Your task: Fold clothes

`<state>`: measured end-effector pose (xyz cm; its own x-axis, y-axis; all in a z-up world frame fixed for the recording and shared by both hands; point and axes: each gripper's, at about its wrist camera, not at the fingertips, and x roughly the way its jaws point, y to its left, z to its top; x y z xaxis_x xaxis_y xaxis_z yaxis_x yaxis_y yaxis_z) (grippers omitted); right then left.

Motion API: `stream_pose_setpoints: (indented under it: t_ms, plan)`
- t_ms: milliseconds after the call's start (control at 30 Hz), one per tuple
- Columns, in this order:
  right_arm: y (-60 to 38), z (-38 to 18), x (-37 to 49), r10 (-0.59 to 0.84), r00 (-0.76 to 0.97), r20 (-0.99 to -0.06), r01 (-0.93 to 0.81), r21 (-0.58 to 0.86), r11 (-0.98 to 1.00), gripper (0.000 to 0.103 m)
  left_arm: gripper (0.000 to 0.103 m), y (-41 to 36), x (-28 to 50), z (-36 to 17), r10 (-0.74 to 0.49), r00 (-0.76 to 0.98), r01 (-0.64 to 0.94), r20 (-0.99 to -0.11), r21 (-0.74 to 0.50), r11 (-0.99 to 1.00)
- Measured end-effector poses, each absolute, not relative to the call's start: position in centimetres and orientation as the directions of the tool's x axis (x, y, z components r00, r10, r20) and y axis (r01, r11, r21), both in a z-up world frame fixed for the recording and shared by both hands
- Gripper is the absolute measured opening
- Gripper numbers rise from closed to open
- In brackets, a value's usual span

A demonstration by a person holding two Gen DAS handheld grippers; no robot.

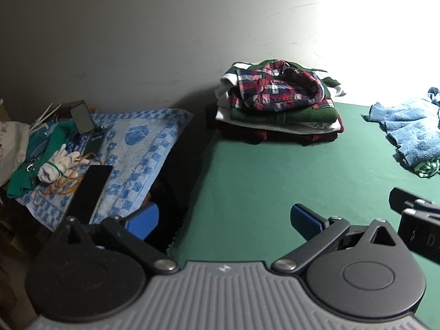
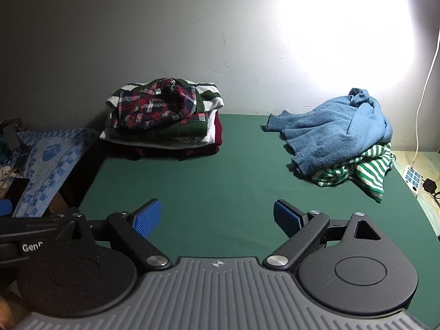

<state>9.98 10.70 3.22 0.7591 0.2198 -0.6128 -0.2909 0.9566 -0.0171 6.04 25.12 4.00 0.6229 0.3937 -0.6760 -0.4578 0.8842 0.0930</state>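
Note:
A stack of folded clothes (image 2: 165,121) with a plaid shirt on top stands at the back left of the green table (image 2: 220,181); the left wrist view shows the same stack (image 1: 277,107). A crumpled blue sweater (image 2: 335,132) lies at the back right over a green-and-white striped garment (image 2: 363,173); the sweater (image 1: 412,129) appears again at the right edge of the left wrist view. My right gripper (image 2: 217,220) is open over bare table, well short of both piles. My left gripper (image 1: 224,221) is open at the table's left edge, holding nothing.
Left of the table lies a blue patterned towel (image 1: 137,148) bearing a black phone (image 1: 90,192), white gloves (image 1: 60,162) and green cloth. A white power strip (image 2: 412,178) and cable sit off the table's right side. The wall rises just behind the piles.

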Motion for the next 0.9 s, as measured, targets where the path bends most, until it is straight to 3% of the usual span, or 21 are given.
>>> stream_pose_setpoints:
  t_ms: [900]
  plan:
    - [11.03, 2.66, 10.39, 0.233, 0.743, -0.627, -0.305, -0.007, 0.952, 0.091, 0.103, 25.13, 6.46, 3.68, 0.399, 0.615, -0.455, -0.68, 0.107, 0.884]
